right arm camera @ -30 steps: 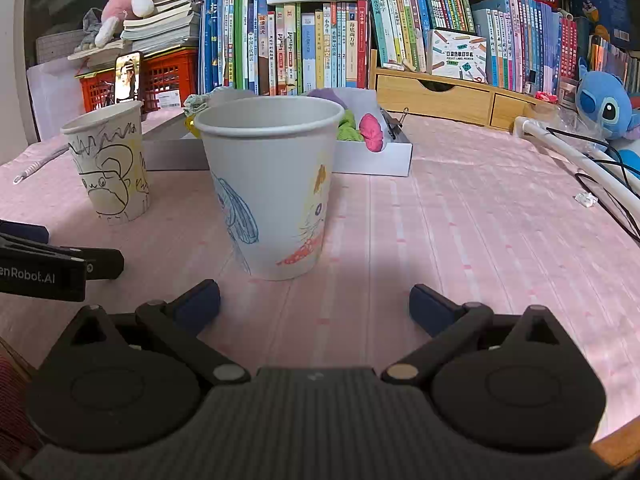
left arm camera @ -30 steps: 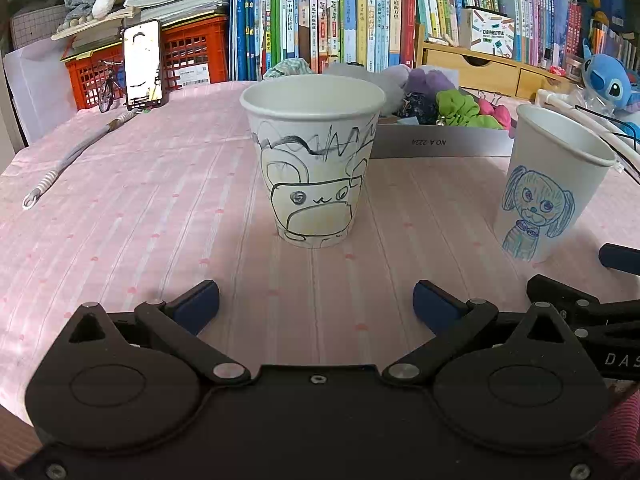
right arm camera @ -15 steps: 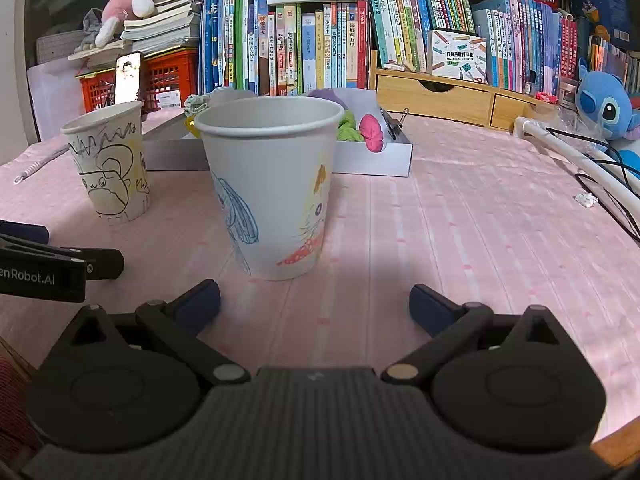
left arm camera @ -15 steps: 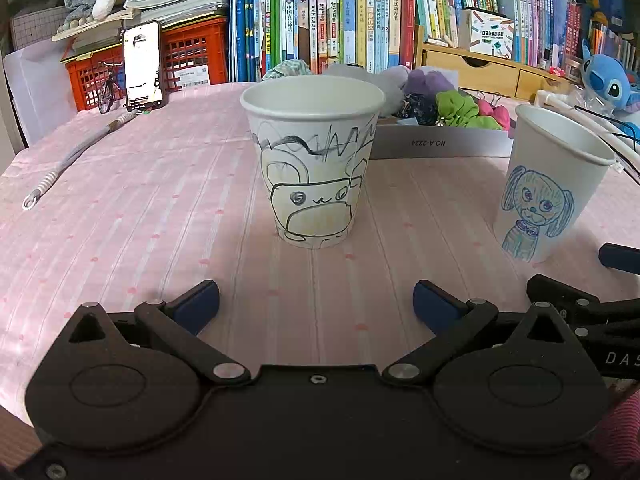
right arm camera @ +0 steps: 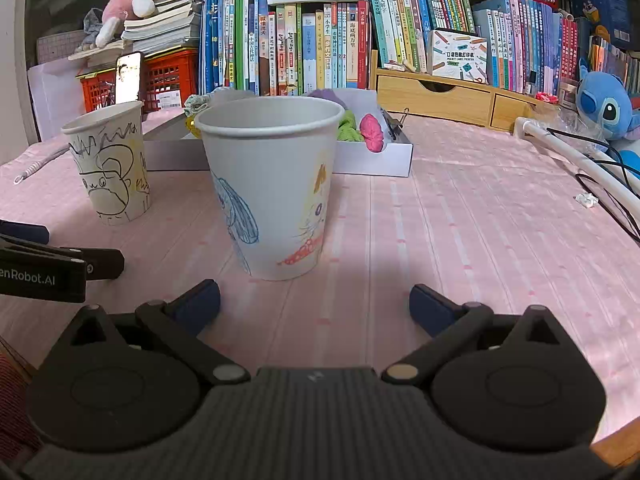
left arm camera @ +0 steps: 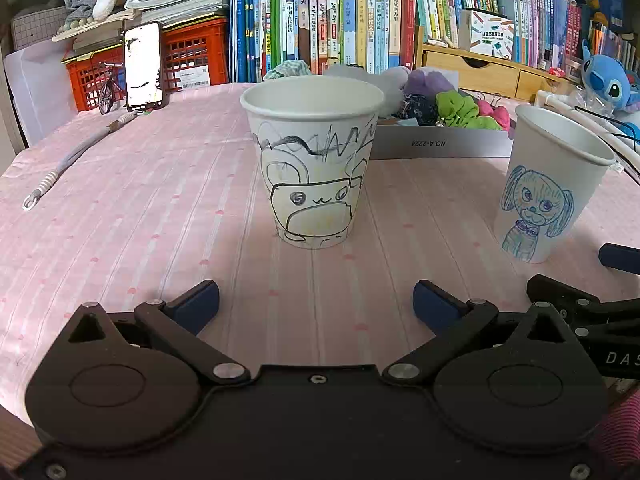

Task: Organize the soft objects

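Nothing has moved since the earlier frames: both grippers and both cups sit as they did a second ago. Taking the black-drawn paper cup [left arm camera: 312,164] as the landmark, the left gripper [left arm camera: 316,302] hangs low over the pink striped tablecloth [left arm camera: 140,216] just in front of it, blue-padded fingers [left arm camera: 196,305] spread wide and holding nothing, the cup centred ahead of the gap but apart from both pads. To the right of that cup stands the blue-dog paper cup [left arm camera: 552,184], upright and well apart from it. The right gripper [right arm camera: 315,303] faces this second cup [right arm camera: 272,184] in the same manner, jaws wide apart and empty, the cup just ahead of the left pad and not touched.

Behind the landmark cup, toward the bookshelf [left arm camera: 360,20], lies a shallow white box [left arm camera: 440,142] holding the soft objects: a green scrunchie [left arm camera: 460,110], a pink one [left arm camera: 490,110], a dark patterned one [left arm camera: 416,106] and a purple one [left arm camera: 430,80]. All rest inside the box, well beyond either gripper's reach between the pads. A phone [left arm camera: 143,66] stands upright far back to the left of the landmark cup, with a grey cable [left arm camera: 72,156] trailing forward from it.
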Tool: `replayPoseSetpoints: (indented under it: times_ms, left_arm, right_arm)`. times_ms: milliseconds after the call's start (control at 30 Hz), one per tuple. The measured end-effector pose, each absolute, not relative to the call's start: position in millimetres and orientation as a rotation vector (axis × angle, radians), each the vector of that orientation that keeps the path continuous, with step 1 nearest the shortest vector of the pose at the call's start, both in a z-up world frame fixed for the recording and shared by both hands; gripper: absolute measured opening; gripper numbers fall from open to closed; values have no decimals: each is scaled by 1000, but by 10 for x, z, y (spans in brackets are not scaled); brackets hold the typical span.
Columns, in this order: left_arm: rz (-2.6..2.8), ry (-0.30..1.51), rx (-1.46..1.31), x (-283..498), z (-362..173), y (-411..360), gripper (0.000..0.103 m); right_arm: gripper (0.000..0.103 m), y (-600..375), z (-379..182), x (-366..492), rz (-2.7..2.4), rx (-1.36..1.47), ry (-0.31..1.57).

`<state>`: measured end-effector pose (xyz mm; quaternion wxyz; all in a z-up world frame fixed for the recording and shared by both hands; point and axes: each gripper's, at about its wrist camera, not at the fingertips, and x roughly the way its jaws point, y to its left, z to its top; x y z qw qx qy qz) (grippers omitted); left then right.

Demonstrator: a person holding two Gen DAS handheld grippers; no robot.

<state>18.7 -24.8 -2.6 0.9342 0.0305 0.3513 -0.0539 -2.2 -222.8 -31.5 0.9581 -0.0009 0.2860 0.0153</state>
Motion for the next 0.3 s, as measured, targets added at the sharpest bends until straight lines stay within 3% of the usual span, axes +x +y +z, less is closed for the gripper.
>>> replayPoseSetpoints:
  times_ms: [300]
  left_arm:
    - [-128,727,71,210,10,-226,103]
  right_arm:
    - [103,-2210,-306,-8,30,2,585]
